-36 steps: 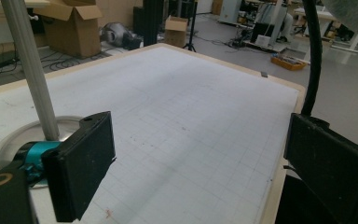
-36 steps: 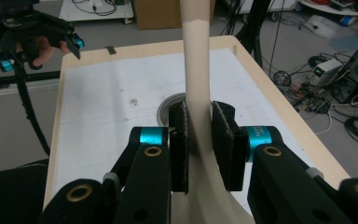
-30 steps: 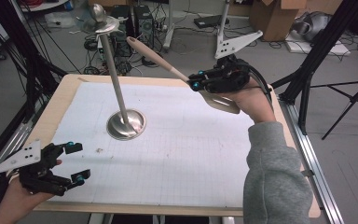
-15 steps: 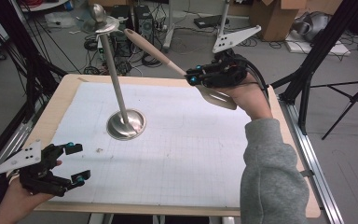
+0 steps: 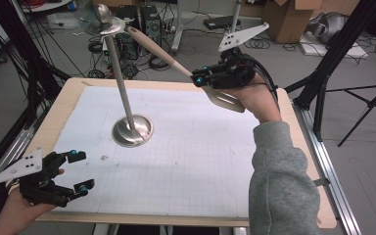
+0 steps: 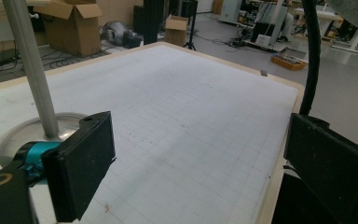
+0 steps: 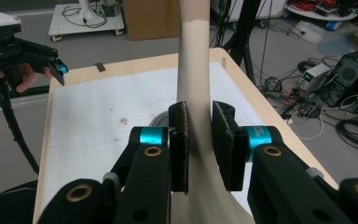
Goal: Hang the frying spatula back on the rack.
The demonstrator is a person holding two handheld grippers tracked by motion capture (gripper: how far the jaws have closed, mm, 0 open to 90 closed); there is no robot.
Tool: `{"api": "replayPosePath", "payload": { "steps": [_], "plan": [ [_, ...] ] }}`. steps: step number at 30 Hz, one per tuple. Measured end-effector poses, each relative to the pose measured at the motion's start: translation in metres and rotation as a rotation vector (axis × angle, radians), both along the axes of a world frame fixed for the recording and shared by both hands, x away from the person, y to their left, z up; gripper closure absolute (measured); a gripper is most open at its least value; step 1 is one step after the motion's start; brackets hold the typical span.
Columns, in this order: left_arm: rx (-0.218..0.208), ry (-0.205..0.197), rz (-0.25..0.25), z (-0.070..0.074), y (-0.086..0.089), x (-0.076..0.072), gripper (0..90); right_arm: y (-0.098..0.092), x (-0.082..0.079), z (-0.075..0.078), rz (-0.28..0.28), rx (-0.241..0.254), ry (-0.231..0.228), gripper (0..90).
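A metal stand has a round base (image 5: 132, 129) on the white gridded mat and a slanted pole (image 5: 120, 78) with a hook head (image 5: 108, 24) at the top. My right gripper (image 5: 200, 78) is shut on the neck of a beige spatula (image 5: 159, 49), held high over the table's far right. The spatula's handle end reaches up to the stand's head, and its blade (image 5: 225, 100) lies under the hand. In the right gripper view both pads clamp the spatula's handle (image 7: 193, 56). My left gripper (image 5: 81, 171) rests open and holds nothing at the near left corner; the left gripper view has the stand's base (image 6: 9, 140) beyond its left jaw.
The wooden table edge (image 5: 284, 205) frames the mat. Black frame posts (image 5: 29, 58) stand at the left and a tripod (image 5: 367, 98) at the right. Cables, computer cases and cardboard boxes (image 5: 293, 19) lie on the floor beyond the far edge.
My right gripper has tilted and edged up and left, raising the spatula's handle end closer to the stand's head. My left gripper has stayed put.
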State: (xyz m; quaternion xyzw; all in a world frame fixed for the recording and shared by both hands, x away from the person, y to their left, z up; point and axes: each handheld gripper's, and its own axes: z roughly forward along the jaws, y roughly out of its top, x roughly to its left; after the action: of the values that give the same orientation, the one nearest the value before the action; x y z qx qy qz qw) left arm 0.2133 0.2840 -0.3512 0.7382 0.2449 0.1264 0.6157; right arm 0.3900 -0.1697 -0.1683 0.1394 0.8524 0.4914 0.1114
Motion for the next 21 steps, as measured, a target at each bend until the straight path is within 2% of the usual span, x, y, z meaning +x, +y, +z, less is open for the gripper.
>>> {"api": "replayPosePath", "payload": {
  "steps": [6,16,21],
  "plan": [
    [0.004,0.001,0.000,0.000,0.000,0.000,9.1,0.003,0.002,-0.002,-0.002,-0.008,0.005,76.9],
    [0.004,0.003,0.001,-0.001,0.000,0.000,9.1,0.006,0.005,-0.008,-0.005,0.013,0.028,76.8],
    [0.012,0.003,0.001,-0.002,0.000,0.000,9.1,0.008,0.007,-0.012,-0.003,0.024,0.025,76.8]
  ]
}}
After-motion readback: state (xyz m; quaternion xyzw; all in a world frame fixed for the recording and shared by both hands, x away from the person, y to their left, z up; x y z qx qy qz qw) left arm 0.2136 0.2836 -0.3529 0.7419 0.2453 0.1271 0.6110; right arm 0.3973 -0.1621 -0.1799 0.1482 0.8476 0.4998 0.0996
